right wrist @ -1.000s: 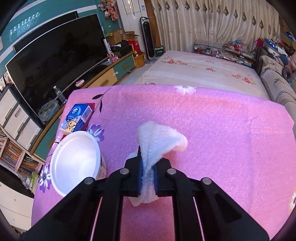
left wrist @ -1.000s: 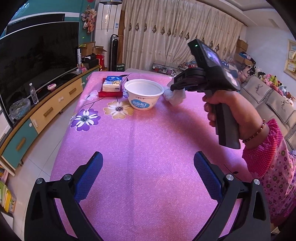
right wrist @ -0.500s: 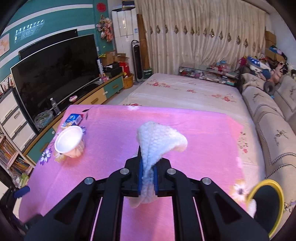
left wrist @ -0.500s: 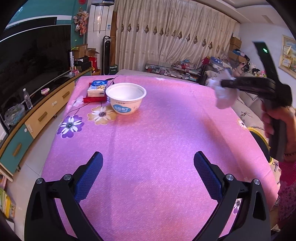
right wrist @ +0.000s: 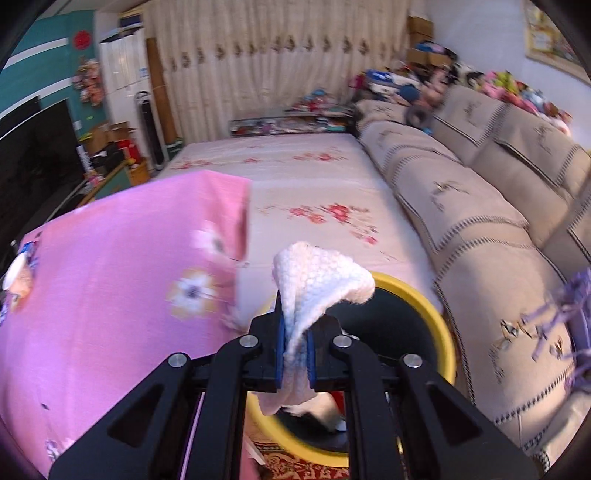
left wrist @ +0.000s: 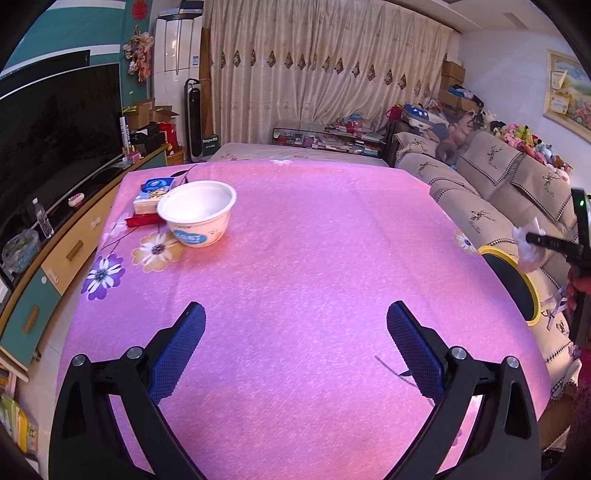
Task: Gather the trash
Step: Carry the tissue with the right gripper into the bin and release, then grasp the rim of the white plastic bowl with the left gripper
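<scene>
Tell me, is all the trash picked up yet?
Not yet. The yellow-rimmed bin already has some white scraps inside. The right gripper pinches a crumpled tissue above the bin, not dropped. A white bowl sits on the pink table, and the left gripper is open and empty.

Cream pleated curtains are hanging across the far wall, daylight glowing through them. A beige sofa is running along the right side, stuffed toys crowding its back. A large dark television is standing on a low cabinet at the left, against a teal wall.
</scene>
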Tool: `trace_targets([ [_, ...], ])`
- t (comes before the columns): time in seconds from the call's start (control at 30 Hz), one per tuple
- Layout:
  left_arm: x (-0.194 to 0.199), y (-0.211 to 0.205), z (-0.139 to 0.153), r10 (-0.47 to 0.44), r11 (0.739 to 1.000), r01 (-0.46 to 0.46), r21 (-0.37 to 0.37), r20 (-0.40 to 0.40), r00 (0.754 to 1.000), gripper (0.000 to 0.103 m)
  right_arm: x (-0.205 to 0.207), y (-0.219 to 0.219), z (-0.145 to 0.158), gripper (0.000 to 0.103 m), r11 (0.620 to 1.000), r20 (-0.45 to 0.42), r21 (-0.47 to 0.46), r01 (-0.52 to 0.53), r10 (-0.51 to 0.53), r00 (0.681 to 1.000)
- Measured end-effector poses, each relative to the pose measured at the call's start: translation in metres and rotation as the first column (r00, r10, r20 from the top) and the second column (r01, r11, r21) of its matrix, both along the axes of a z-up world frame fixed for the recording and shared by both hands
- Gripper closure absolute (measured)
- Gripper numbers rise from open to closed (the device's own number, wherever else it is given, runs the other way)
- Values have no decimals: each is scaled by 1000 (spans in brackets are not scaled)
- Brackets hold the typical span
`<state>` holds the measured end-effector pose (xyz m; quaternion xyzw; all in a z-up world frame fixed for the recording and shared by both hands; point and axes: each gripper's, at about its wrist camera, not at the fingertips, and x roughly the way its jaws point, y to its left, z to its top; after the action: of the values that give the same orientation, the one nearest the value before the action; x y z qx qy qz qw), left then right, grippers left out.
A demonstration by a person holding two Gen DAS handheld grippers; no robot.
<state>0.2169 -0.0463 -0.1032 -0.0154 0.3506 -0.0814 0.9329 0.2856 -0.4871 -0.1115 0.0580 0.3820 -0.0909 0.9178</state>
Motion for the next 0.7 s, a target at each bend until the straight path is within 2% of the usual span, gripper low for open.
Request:
trace_targets([
  [0.1, 3, -8, 2, -10, 1000, 10, 1, -3, 1000, 6, -4, -32, -21, 94, 998, -30, 11, 54, -54, 998],
  [0.27, 7, -14, 3, -17, 1000, 18, 21, -3, 1000, 6, -1, -50, -47, 91, 996, -74, 23, 90, -88, 993],
  [0.3, 8, -16, 3, -18, 999, 18, 28, -2, 1000, 6, 1, -52, -50, 89, 995, -78, 26, 97, -95, 992],
  [0.33, 9, -16, 4, -19, 999, 19, 34, -2, 1000, 6, 2, -52, -53, 78, 994, -80, 28, 105, -102, 992],
  [0.37, 10, -17, 4, -19, 999, 19, 38, -1, 1000, 6, 4, -49, -53, 69, 993, -79, 28, 113, -110, 991],
  [0.4, 10, -16, 4, -19, 999, 19, 42, 0, 1000, 6, 3, -51, -54, 66, 992, -77, 31, 119, -117, 990],
  [0.57, 21, -10, 5, -11, 999, 11, 53, 2, 1000, 6, 3, -44, -48, 65, 993, -62, 19, 115, -113, 992],
  [0.7, 45, 6, 9, 10, 997, -10, 72, 6, 1000, 6, 3, -34, -43, 61, 995, -51, 18, 96, -95, 994],
])
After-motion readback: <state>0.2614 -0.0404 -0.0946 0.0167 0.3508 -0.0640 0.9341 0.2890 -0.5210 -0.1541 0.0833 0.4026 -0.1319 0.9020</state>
